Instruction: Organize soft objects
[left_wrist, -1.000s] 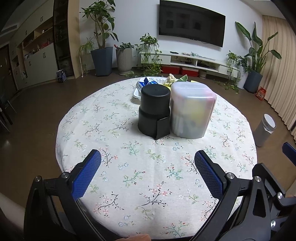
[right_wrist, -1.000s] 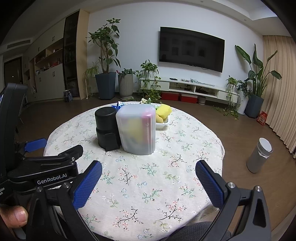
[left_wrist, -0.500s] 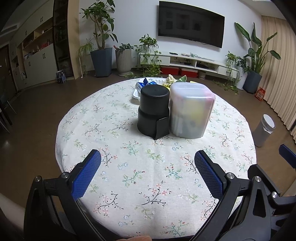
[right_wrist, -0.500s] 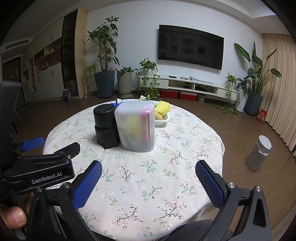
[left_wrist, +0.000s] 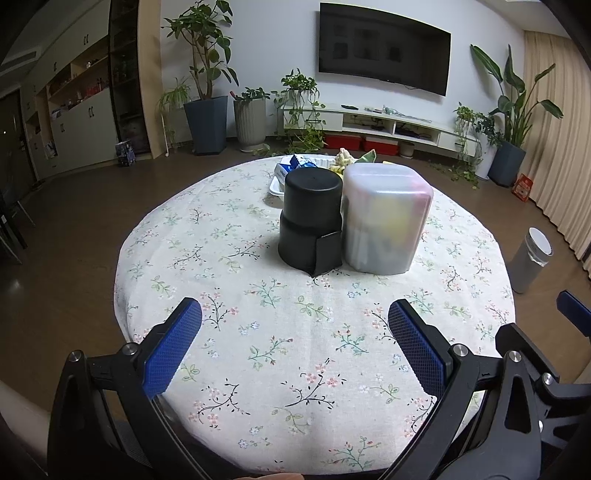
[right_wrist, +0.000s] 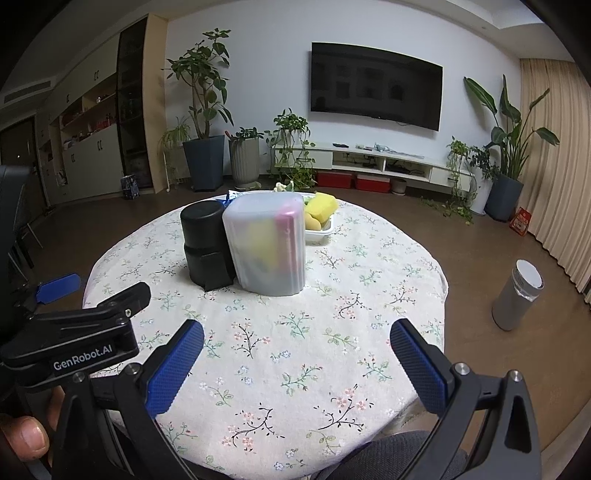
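A frosted plastic container (left_wrist: 384, 218) (right_wrist: 267, 243) with coloured things inside stands upside down mid-table, touching a black cylindrical container (left_wrist: 310, 219) (right_wrist: 207, 243) on its left. Behind them a white tray (left_wrist: 277, 186) (right_wrist: 321, 230) holds soft items: a yellow sponge (right_wrist: 323, 206), a blue packet (left_wrist: 299, 160) and a cream plush piece (left_wrist: 341, 157). My left gripper (left_wrist: 295, 332) hovers open over the table's near edge with nothing between its fingers. My right gripper (right_wrist: 295, 350) is open too, also near the front edge, well short of the containers.
The round table has a floral cloth (left_wrist: 258, 314). A grey bin (right_wrist: 517, 299) stands on the floor to the right. The left gripper's body (right_wrist: 74, 339) and a hand show at the lower left of the right wrist view. Potted plants and a TV cabinet line the far wall.
Both grippers have drifted slightly; the view of the containers is almost the same. Both stay open and nothing on the table has moved.
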